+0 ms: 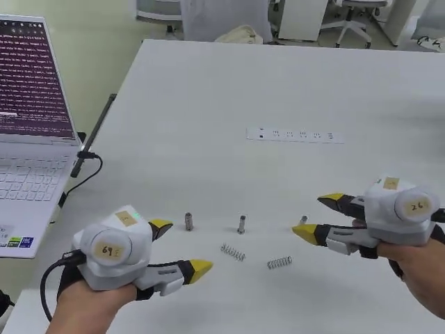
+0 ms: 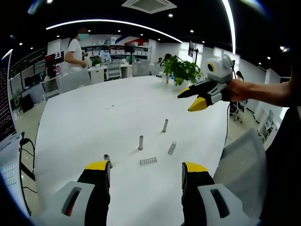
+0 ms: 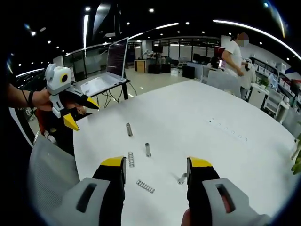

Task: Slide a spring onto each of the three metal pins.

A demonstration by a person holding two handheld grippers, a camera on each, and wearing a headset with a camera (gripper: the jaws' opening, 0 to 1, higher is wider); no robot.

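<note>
Three short metal pins stand in a row on the white table (image 1: 278,90): left pin (image 1: 188,221), middle pin (image 1: 241,224), right pin (image 1: 303,220). The left pin looks ribbed, as if a spring sits around it. Two loose springs (image 1: 233,252) (image 1: 279,262) lie just in front of the pins. My left gripper (image 1: 181,245) hovers open at the near left, beside the left pin. At the right my right gripper (image 1: 317,216) is open, its jaws on either side of the right pin. The left gripper view has the pins (image 2: 140,142) and a spring (image 2: 148,161) ahead of the open jaws.
An open laptop (image 1: 28,139) stands on a stand left of the table, with a black cable (image 1: 87,149) along the table's edge. A white power strip (image 1: 295,135) lies further back. Office chairs and desks stand beyond the far edge.
</note>
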